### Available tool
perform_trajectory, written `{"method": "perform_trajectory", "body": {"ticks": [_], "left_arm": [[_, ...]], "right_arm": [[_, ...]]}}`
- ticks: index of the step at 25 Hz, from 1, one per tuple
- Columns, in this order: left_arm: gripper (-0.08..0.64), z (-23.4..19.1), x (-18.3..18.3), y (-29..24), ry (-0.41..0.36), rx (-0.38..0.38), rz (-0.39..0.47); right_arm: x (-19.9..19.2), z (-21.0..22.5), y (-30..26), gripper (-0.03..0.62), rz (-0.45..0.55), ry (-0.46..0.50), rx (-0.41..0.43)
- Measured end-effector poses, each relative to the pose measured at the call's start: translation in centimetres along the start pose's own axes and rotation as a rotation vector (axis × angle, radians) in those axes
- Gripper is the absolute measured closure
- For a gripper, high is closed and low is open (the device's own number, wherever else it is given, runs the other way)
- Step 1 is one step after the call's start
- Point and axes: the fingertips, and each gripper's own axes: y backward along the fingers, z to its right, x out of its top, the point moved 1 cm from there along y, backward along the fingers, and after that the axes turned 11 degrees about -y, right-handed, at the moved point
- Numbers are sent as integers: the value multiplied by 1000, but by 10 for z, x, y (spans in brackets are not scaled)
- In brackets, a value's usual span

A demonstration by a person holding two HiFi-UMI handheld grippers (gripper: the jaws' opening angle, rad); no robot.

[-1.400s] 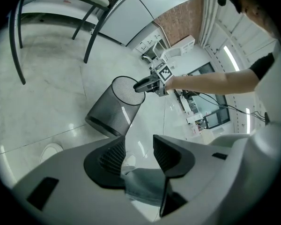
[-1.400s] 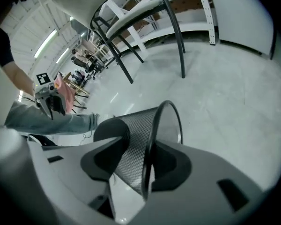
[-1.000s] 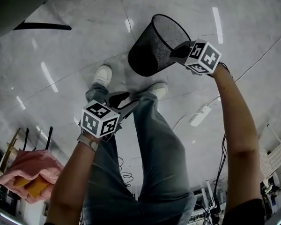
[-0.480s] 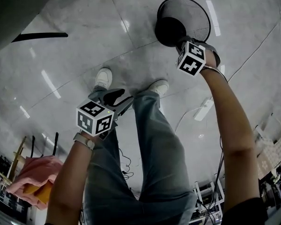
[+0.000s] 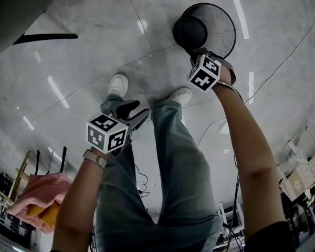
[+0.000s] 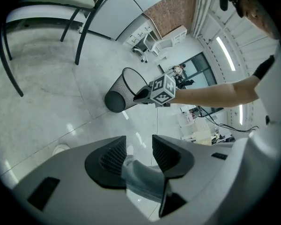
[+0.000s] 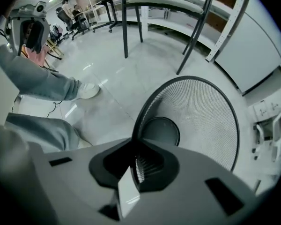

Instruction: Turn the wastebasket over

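Observation:
The black mesh wastebasket (image 5: 212, 25) stands mouth-up on the pale floor, its solid round base visible inside. My right gripper (image 5: 199, 52) points down at the near side of the rim. In the right gripper view the wire rim of the wastebasket (image 7: 201, 121) runs between the pads of my right gripper (image 7: 136, 165), which grips it while its jaws begin opening. My left gripper (image 5: 138, 110) hangs open above the person's jeans, well short of the basket. In the left gripper view my left gripper (image 6: 139, 146) has only the trouser leg behind its gap, and the wastebasket (image 6: 117, 97) lies ahead.
The person's two white shoes (image 5: 116, 83) (image 5: 178, 96) stand just short of the basket. A thin cable (image 5: 283, 67) crosses the floor on the right. Chair legs (image 7: 125, 27) rise beyond the basket, and a dark chair frame (image 6: 79, 36) stands to the left. A pink cloth (image 5: 39, 190) lies at lower left.
The wastebasket went from held tilted, mouth facing right, to upright with its mouth up. My right gripper swung down with it toward the floor. My left gripper stayed put.

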Motion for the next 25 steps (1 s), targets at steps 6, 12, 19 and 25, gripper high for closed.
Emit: {"method": "perform_trajectory", "body": {"ticks": [6, 12, 19, 25], "left_arm": [[383, 2, 3, 4, -16, -1, 0], [383, 9, 18, 12, -91, -20, -16], [383, 41, 87, 38, -248, -100, 28], [429, 83, 158, 71, -393, -145, 93]], "right_arm": [[6, -10, -3, 475, 32, -89, 14], [24, 5, 36, 379, 159, -168, -31], [47, 26, 154, 396, 562, -695, 43], [42, 24, 266, 550, 824, -1035, 64]]}}
